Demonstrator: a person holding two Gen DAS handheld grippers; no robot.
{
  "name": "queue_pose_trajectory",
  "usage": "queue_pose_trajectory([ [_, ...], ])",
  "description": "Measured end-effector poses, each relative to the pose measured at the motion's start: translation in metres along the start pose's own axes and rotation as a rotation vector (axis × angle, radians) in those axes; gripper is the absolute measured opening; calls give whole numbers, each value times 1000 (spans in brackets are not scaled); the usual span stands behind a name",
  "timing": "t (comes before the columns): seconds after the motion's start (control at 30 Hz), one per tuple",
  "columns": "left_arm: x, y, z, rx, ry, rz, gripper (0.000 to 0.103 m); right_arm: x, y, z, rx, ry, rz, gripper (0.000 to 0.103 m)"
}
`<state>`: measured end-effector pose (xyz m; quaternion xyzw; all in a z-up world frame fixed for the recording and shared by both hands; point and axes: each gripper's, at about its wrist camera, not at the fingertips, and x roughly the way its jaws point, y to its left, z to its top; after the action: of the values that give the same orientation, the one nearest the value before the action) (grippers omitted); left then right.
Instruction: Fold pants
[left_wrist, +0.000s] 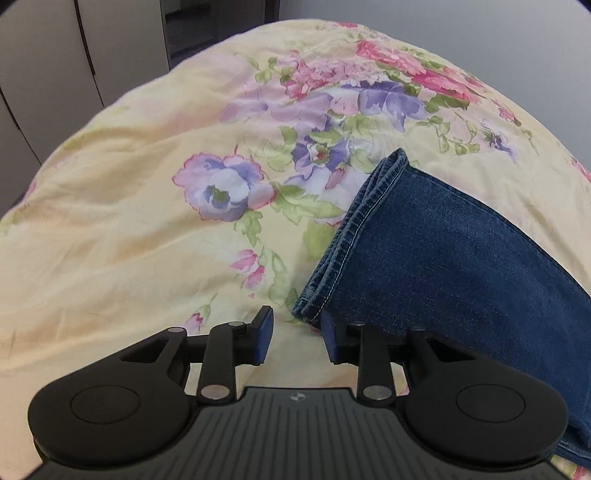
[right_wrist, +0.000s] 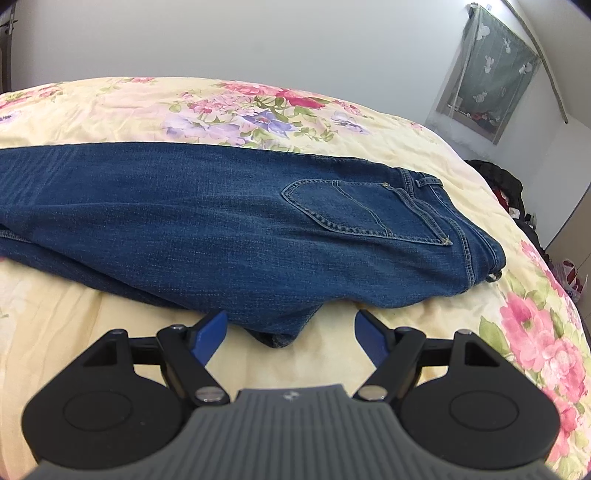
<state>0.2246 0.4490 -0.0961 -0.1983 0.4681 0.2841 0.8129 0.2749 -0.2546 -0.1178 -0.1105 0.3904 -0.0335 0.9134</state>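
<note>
Blue jeans (right_wrist: 221, 221) lie lengthwise across the bed, folded leg on leg, with the back pocket (right_wrist: 362, 210) up and the waistband to the right. The crotch point (right_wrist: 280, 332) pokes between the fingers of my right gripper (right_wrist: 290, 317), which stands wide open with its pads clear of the cloth. In the left wrist view the stacked leg hems (left_wrist: 354, 236) run from upper right down to a corner (left_wrist: 306, 314). My left gripper (left_wrist: 296, 317) is open just short of that corner, its right pad (left_wrist: 328, 336) beside the hem without pinching it.
A yellow flowered bedspread (left_wrist: 129, 221) covers the bed. Grey cupboard doors (left_wrist: 55, 55) stand past its far left edge. A pile of dark clothes (right_wrist: 506, 192) lies off the bed's right side, under a curtained window (right_wrist: 487, 74).
</note>
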Motion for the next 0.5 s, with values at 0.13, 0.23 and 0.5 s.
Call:
queue_pose_trajectory([
  [0.13,-22,-17,0,109,-118,2,35,-2,3,-3,43,1,4,72],
  [0.23,-26,-38,-2,188,-136,-11,35,-6,6,-9,70,-8,-7,64],
  [0.5,12,-66,-14,287,-78,23,35,10,2,-23,145,2,-36,50],
])
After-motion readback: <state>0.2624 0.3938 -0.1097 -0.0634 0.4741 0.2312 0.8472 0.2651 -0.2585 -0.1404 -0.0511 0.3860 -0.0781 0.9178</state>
